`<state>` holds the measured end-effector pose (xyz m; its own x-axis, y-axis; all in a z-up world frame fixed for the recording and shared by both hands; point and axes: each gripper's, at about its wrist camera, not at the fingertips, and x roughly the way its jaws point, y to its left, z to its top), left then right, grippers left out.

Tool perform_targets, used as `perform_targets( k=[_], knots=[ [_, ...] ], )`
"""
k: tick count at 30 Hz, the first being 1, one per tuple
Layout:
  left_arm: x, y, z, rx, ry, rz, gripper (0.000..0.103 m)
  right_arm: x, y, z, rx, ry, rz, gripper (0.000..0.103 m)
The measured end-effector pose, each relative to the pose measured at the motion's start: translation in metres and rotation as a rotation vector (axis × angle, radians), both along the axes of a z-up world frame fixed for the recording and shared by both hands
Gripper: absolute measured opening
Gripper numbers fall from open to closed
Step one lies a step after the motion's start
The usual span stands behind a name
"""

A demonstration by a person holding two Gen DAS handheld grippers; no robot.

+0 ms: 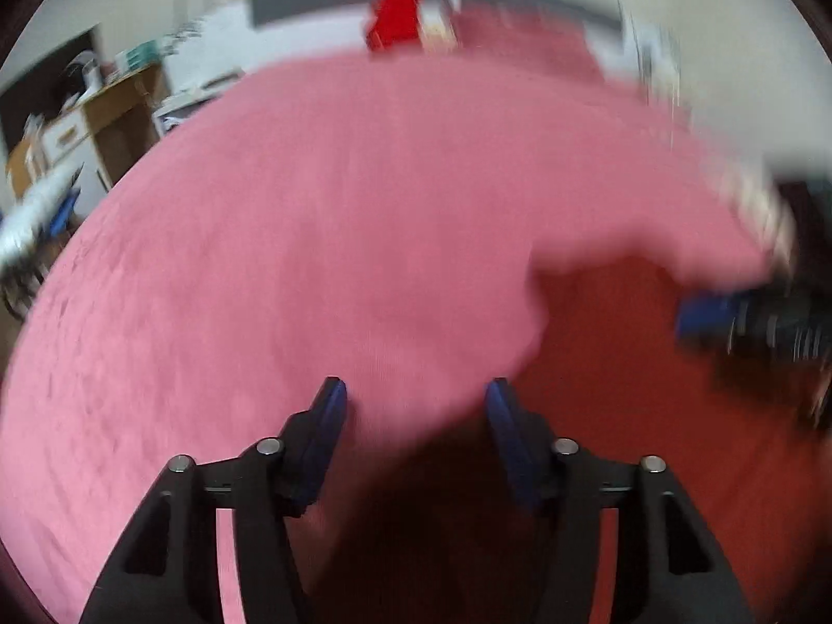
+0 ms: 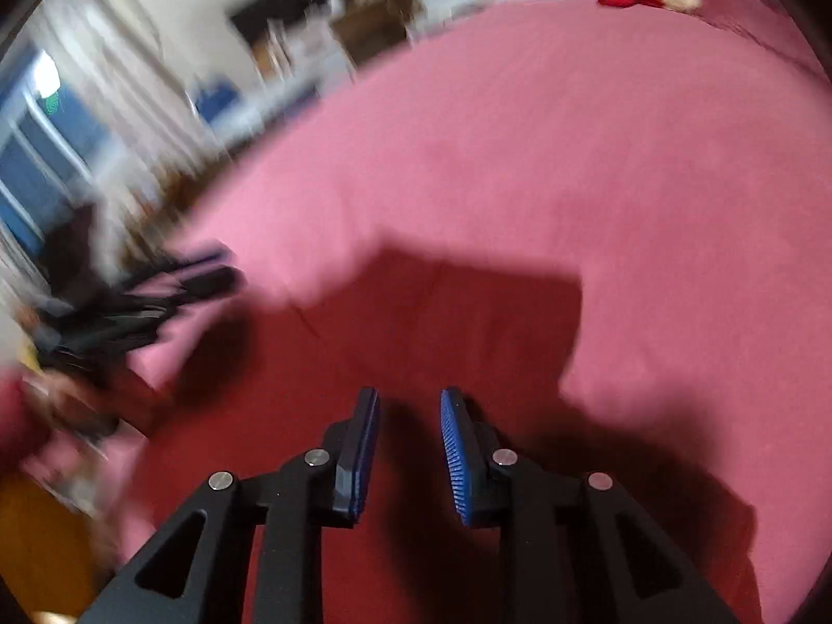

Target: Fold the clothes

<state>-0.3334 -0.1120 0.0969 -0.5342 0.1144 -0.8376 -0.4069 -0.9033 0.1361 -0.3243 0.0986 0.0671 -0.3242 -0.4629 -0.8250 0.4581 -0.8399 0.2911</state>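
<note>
- Across nearly the whole of both views we see a pink bed cover [image 1: 260,239], a soft spread that runs to the far edge of the bed; both pictures are smeared by motion blur.
- On that cover, near the bottom of each view, we see a dark red garment [image 2: 426,322] lying flat. In the right wrist view its far edge is straight with a squared corner, and in the left wrist view it fills the lower right, with a pale pink fold of cloth lying over part of it.
- Beyond the bed we see the room: a wooden cabinet [image 1: 112,119] with white fronts against a pale wall, and a window [image 2: 36,156] with blue panes at the left of the right wrist view.
- At the far edge of the bed we see a bright red item [image 1: 395,15], too blurred for us to name.
- Low in the left wrist view, the left gripper [image 1: 416,395] has its fingers spread wide with nothing pinched, hanging over the line where pink cloth meets the dark red garment.
- Low in the right wrist view, the right gripper [image 2: 408,416] has its blue ribbed fingers parted by a narrow gap, empty, just above the dark red garment.
- Each gripper also shows as a dark blur at the side of the other's view.
</note>
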Motion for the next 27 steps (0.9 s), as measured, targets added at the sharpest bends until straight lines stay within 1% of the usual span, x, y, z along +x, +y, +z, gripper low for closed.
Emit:
perform_targets(
  k=[1,2,3,4,5,6,7,8,10,12,13,15,17,19,20,21,23,25,27],
  knots=[
    [0.0,-0.004,0.001,-0.004,0.028,-0.005,0.062,0.001,-0.002,0.0,0.031,0.046,-0.014,0.011],
    [0.0,-0.011,0.009,0.005,0.057,0.018,0.063,0.001,-0.002,0.002,0.072,0.092,-0.048,0.012],
    [-0.002,-0.019,0.016,0.0,0.07,0.055,0.063,0.001,0.0,0.01,0.135,0.138,-0.124,0.015],
    [-0.001,-0.034,0.025,0.017,0.084,0.086,0.063,0.006,0.003,0.021,0.152,0.161,-0.184,0.02],
    [0.001,-0.053,0.036,0.053,0.099,0.112,0.063,0.016,0.008,0.032,0.084,0.156,-0.197,0.024],
    [0.004,-0.073,0.047,0.09,0.114,0.138,0.063,0.025,0.012,0.042,0.015,0.151,-0.209,0.026],
    [0.009,-0.094,0.058,0.138,0.119,0.164,0.063,0.035,0.015,0.05,-0.046,0.14,-0.21,0.026],
    [0.015,-0.118,0.067,0.188,0.108,0.19,0.064,0.048,0.014,0.053,-0.086,0.118,-0.19,0.026],
    [0.04,-0.168,0.075,0.269,0.06,0.251,0.064,0.081,0.004,0.052,-0.116,0.059,-0.134,0.026],
    [0.075,-0.205,0.078,0.299,0.01,0.306,0.064,0.11,-0.012,0.043,-0.1,0.024,-0.067,0.026],
    [0.091,-0.223,0.078,0.292,-0.015,0.327,0.064,0.127,-0.02,0.035,-0.06,0.013,-0.036,0.026],
    [0.116,-0.259,0.073,0.252,-0.059,0.353,0.064,0.153,-0.035,0.019,0.047,-0.004,0.006,0.026],
    [0.143,-0.282,0.063,0.158,-0.093,0.353,0.064,0.176,-0.049,0.004,0.145,-0.02,0.038,0.026],
    [0.159,-0.305,0.054,0.074,-0.136,0.368,0.064,0.193,-0.054,-0.007,0.182,-0.029,0.035,0.028],
    [0.164,-0.314,0.045,0.049,-0.167,0.385,0.064,0.199,-0.053,-0.009,0.193,-0.013,0.025,0.028],
    [0.166,-0.322,0.037,0.043,-0.196,0.405,0.064,0.204,-0.052,-0.011,0.204,0.002,0.015,0.028],
    [0.178,-0.341,0.03,0.074,-0.224,0.436,0.064,0.21,-0.053,-0.013,0.223,0.012,-0.007,0.029],
    [0.193,-0.357,0.03,0.112,-0.207,0.45,0.064,0.213,-0.055,-0.015,0.24,0.014,-0.022,0.029],
    [0.208,-0.366,0.034,0.156,-0.175,0.431,0.064,0.215,-0.057,-0.015,0.247,0.019,-0.024,0.029]
  ],
)
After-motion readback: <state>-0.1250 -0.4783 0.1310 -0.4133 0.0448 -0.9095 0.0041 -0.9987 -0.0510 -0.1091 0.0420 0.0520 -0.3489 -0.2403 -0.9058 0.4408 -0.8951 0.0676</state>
